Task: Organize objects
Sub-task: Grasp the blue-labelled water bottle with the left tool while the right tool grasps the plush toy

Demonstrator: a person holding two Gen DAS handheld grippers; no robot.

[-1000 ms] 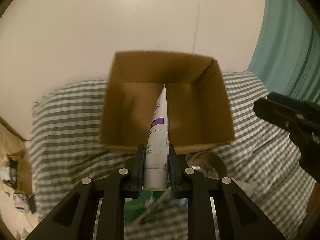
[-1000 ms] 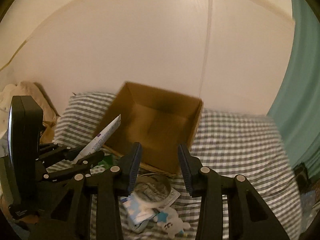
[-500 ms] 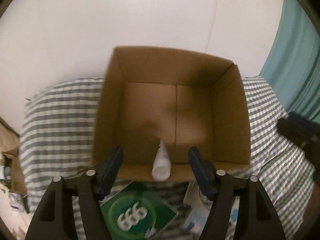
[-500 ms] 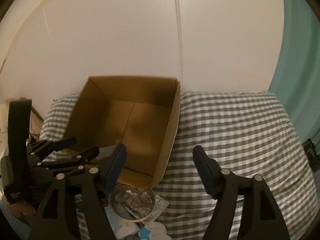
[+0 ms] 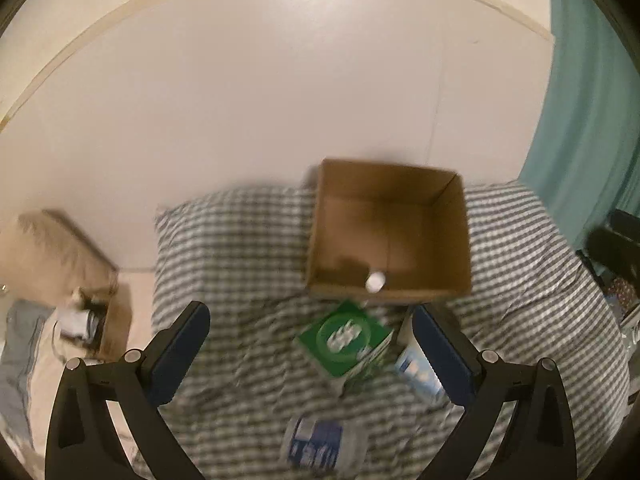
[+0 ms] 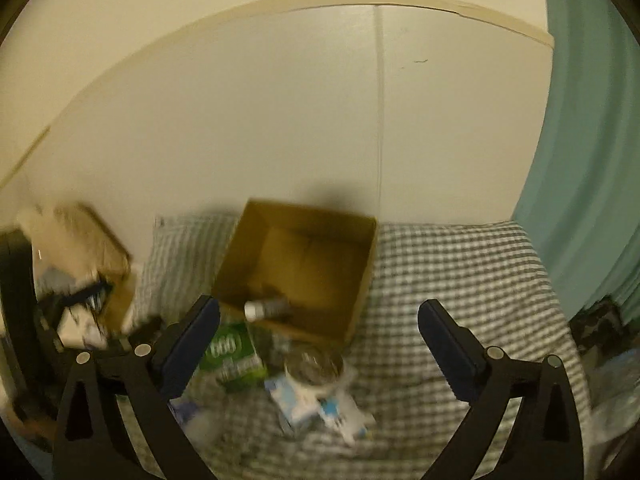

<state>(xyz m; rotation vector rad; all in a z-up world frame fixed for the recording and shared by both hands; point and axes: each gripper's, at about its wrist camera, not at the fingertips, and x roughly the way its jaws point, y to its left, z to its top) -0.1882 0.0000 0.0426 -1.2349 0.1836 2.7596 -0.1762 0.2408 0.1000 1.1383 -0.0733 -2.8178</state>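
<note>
An open cardboard box (image 5: 424, 200) stands on the checked bedding; it also shows in the right wrist view (image 6: 360, 280). A white tube (image 5: 375, 281) leans inside its near wall, its cap end showing in the right wrist view (image 6: 256, 309). A green box (image 5: 344, 338) lies in front of the cardboard box, also in the right wrist view (image 6: 232, 354). A blue and white pack (image 5: 420, 374), a clear lidded pot (image 6: 314, 366) and a blue-labelled bottle (image 5: 320, 444) lie nearby. My left gripper (image 5: 312, 348) is open and empty above the bedding. My right gripper (image 6: 320, 344) is open and empty.
The white wall (image 5: 280, 100) rises behind the bed. A teal curtain (image 5: 588, 100) hangs on the right. A brown crate with clutter (image 5: 80, 280) stands beside the bed on the left. The checked bedding (image 6: 460, 280) stretches right of the box.
My left gripper opened and let the tube drop into the cardboard box, then drew back and up. My right gripper opened wider and also pulled back from the box.
</note>
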